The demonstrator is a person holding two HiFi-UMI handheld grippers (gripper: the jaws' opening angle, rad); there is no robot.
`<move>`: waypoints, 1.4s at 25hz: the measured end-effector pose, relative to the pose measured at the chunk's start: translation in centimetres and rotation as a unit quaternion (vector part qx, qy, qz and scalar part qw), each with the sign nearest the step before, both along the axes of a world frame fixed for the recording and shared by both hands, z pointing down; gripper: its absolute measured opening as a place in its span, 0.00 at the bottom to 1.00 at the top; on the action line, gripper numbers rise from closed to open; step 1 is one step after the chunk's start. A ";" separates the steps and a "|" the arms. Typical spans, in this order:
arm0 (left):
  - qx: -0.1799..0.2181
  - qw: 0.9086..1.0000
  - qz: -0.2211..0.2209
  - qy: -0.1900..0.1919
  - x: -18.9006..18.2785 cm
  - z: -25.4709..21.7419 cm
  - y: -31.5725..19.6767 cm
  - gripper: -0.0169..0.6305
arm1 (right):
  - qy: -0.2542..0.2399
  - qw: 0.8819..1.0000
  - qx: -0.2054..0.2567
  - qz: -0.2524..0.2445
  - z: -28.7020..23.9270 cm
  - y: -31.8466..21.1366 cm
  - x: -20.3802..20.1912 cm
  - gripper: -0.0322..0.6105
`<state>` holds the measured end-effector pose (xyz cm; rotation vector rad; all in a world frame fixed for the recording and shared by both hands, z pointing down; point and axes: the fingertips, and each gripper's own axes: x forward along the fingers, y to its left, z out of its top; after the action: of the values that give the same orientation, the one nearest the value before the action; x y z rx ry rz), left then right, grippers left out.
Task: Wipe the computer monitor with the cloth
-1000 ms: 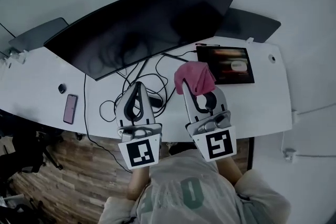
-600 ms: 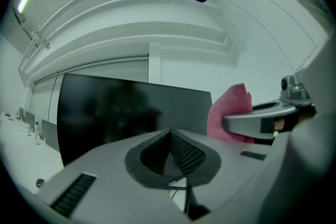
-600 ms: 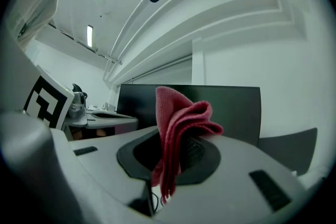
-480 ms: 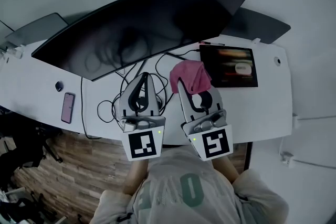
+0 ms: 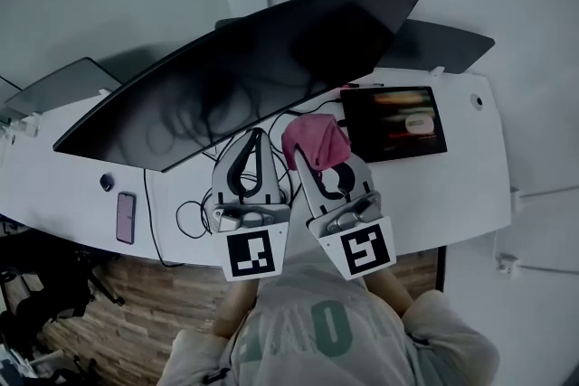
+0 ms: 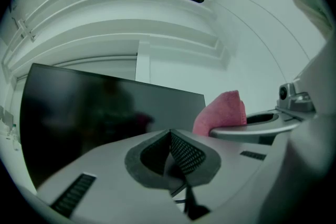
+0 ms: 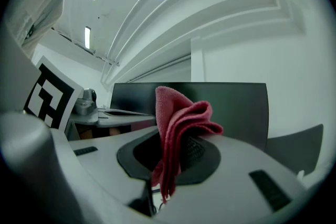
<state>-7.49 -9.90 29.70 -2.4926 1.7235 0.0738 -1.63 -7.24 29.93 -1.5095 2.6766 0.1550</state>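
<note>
near the monitor (image 5: 244, 77), right gripper (image 5: 312, 163) jaws clamp the cloth (image 5: 315, 140); left gripper (image 5: 256, 136) jaws together, empty. advise flat, light strokes.

Barely any text here. On the grey T-shirt (image 5: 312, 325) below my cubes there's big pale-green print: one character reads like "0", the rest is lost in folds. The black-and-white square marker on my left cube (image 5: 251, 254) and the black-and-white square marker on my right cube (image 5: 366, 249) are block patterns, no letters or digits. The dark tablet screen (image 5: 394, 122) is lit but smeared, unreadable. Nothing legible on the wide black curved monitor (image 5: 244, 72).
</note>
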 end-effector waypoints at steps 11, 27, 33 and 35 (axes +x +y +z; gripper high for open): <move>-0.018 0.995 0.099 -0.014 7.0 4.0 -5.3 0.05 | 0.081 0.982 -0.024 0.170 5.5 -9.0 12.6 0.13; -0.051 0.974 0.200 -0.093 16.1 10.5 -11.8 0.05 | -0.002 0.952 -0.154 0.264 18.9 -19.7 25.2 0.13; -0.061 0.972 0.207 -0.097 16.6 11.8 -12.8 0.05 | -0.010 0.945 -0.184 0.269 21.5 -20.8 25.9 0.13; -0.063 0.971 0.210 -0.098 16.8 12.0 -12.8 0.05 | -0.016 0.945 -0.193 0.265 22.2 -20.9 25.8 0.13</move>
<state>9.27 -22.68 41.66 -2.8036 1.1402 -0.2459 24.22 -28.16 52.08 -2.2956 2.2935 -0.3899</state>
